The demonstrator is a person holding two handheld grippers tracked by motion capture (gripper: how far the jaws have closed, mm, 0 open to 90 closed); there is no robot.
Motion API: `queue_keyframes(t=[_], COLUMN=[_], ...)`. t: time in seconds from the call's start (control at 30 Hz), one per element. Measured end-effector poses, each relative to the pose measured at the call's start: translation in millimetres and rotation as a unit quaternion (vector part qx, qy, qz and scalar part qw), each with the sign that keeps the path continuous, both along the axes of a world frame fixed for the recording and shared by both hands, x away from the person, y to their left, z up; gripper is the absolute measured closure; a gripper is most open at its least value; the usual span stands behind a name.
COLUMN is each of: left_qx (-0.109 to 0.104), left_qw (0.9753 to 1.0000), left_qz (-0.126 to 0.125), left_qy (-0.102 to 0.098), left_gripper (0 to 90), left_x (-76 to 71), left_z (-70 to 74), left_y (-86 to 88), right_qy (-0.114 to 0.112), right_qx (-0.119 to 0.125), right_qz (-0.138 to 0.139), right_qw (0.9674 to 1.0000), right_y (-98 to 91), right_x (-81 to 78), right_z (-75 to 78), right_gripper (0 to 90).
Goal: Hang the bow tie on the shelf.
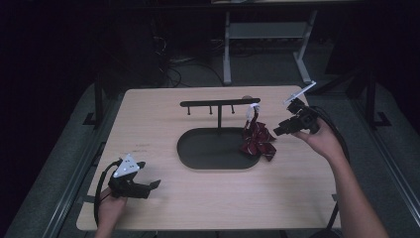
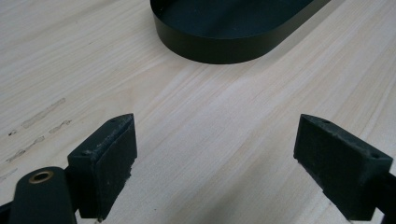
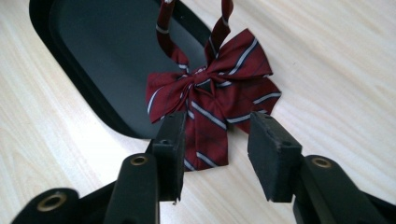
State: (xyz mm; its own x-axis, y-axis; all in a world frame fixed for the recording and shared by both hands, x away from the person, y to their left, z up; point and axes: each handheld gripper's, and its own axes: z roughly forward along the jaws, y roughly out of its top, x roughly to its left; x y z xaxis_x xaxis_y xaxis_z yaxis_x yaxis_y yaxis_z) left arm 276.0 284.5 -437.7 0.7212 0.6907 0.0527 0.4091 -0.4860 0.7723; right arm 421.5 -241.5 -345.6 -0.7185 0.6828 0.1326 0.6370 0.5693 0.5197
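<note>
At the near left corner of the pale wooden table point(image 1: 148, 208), the left gripper point(image 2: 215, 154) rests with its jaws spread wide over bare wood. In the middle sits a black oval stand base point(image 1: 208, 148) with a T-shaped hanger bar point(image 1: 218, 104). A dark red striped bow tie point(image 3: 210, 98) hangs from the bar's right end, draped over the base's right rim. The right gripper point(image 3: 215, 149) hovers just beside it, jaws apart, pinching nothing.
</note>
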Motion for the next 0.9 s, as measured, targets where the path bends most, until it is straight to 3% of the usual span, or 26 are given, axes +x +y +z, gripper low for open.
queue_keyframes(t=[0.9], left_qx=[0.001], left_qw=[1.0], left_qz=[0.0], left_qy=[-0.002], left_gripper=[13.2], left_x=[-0.4], left_z=[0.6], left_y=[0.4], right_qy=[-0.001], right_qx=[0.017], right_qz=[-0.005], right_qw=[0.9998], right_y=[-8.5], right_x=[-15.7], right_z=[-15.2], right_gripper=[51.3])
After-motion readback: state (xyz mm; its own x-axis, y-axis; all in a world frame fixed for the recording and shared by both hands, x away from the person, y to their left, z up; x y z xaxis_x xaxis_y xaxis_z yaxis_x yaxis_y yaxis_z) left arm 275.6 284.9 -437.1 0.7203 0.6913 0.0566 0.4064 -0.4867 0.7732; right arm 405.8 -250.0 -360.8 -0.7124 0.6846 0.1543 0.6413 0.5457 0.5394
